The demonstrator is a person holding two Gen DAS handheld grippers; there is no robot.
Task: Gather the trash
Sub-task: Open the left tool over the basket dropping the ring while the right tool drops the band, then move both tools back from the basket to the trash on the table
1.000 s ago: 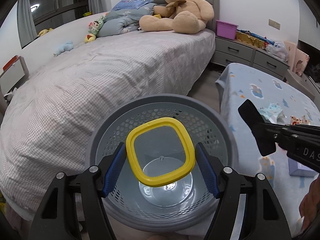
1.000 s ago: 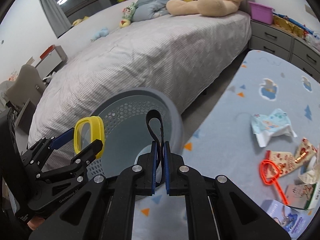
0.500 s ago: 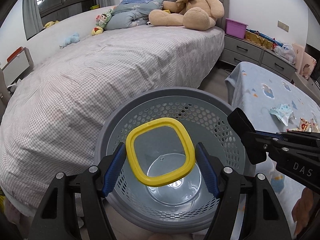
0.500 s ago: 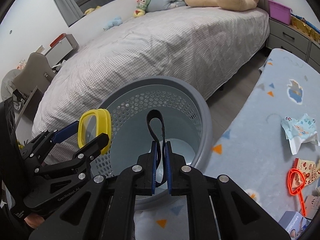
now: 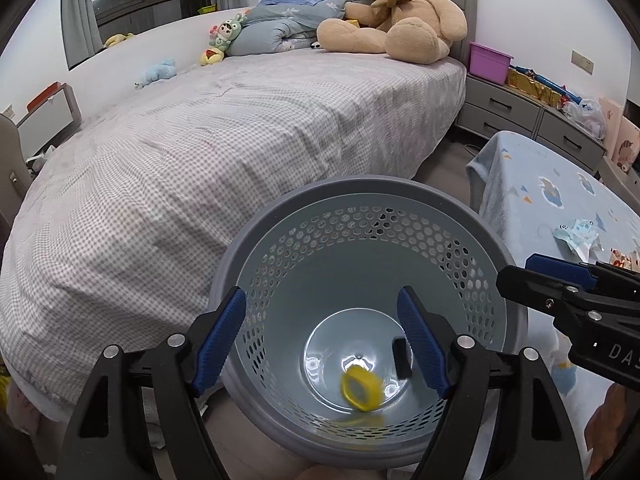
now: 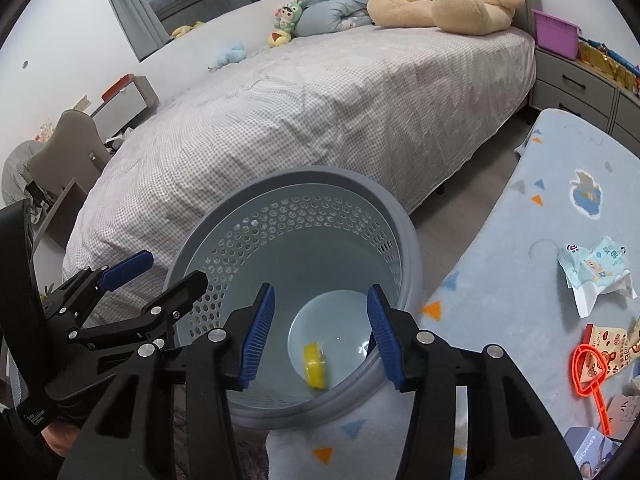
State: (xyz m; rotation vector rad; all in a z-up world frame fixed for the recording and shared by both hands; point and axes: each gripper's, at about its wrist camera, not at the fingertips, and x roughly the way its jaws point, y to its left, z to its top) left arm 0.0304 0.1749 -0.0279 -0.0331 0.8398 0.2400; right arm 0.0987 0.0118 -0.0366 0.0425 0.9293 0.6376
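Both grippers are hanging over the grey bin (image 5: 472,216), which is standing just beside the bed (image 5: 240,128) and against the edge of the blue table cover (image 6: 560,220). The left gripper (image 5: 320,334) is standing wide open with nothing between its jaws, having just opened further. The right gripper (image 6: 320,334) has just been opening too, and its jaws are empty. The yellow ring (image 5: 360,388) is lying blurred at the bottom of the bin, with the black strap (image 5: 401,358) near it. Wrappers (image 6: 596,272) and an orange wand (image 6: 592,372) are lying near the right edge of the table cover.
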